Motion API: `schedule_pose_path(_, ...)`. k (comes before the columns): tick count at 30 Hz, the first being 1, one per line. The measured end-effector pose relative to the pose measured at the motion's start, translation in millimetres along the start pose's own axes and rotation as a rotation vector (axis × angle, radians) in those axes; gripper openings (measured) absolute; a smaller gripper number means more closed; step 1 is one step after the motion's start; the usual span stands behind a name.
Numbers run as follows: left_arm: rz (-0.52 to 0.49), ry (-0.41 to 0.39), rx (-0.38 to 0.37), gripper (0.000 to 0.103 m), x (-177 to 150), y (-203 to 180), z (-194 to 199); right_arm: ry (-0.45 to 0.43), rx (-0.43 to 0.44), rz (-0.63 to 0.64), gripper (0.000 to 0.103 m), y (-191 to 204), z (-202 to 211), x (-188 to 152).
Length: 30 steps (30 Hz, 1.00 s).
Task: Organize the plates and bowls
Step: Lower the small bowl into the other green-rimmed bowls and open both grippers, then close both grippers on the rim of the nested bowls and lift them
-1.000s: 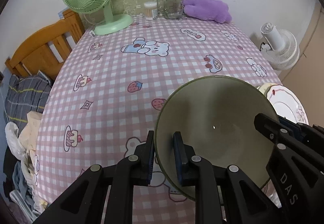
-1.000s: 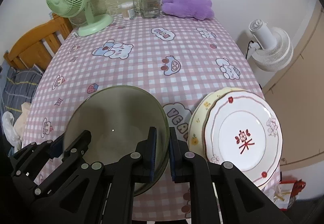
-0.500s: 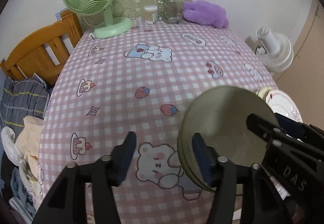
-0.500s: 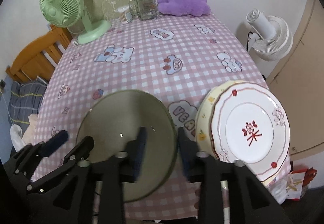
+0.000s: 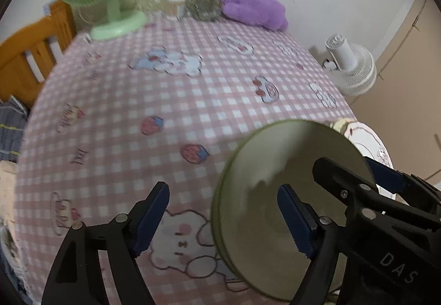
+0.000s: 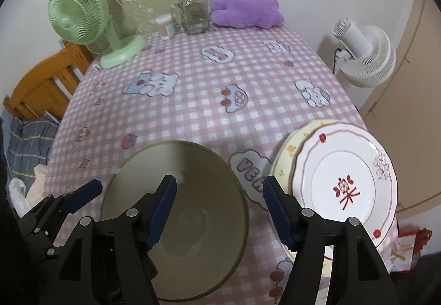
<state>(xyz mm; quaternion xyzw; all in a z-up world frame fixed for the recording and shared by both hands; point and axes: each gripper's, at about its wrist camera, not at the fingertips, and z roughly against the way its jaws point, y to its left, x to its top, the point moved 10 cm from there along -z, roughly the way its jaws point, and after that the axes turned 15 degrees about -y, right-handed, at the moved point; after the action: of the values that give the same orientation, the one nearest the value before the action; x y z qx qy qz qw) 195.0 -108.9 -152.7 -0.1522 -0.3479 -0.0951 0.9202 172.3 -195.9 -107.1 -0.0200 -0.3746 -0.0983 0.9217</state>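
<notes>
You have one olive bowl (image 6: 190,211) upright, mouth up, on the table (image 6: 220,101) beside two stacked plates (image 6: 347,183), with both the left gripper (image 5: 223,216) and right gripper (image 6: 217,208) just spread, straddling its rim unpinched.

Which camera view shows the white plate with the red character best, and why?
The right wrist view: the white plate shows nearly whole and sharp. The left wrist view shows only its rim, behind the green bowl.
</notes>
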Motion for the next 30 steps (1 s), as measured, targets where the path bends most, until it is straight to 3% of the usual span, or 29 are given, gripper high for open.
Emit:
schedule_pose_path(7,0.03,0.045,-0.034,0.082,-12,-5,-13,0.051,-0.042,-0.016,0.069,-14,-9,-12)
schedule_pose_path(13,0.062,0.075,-0.038,0.072,-19,-7,-19,0.091,-0.007,-0.027,0.069,-13,-17,-19)
schedule_pose_path(30,0.132,0.054,0.15,0.073,-20,-4,-15,0.206,0.282,-0.031,0.068,-4,-54,-23)
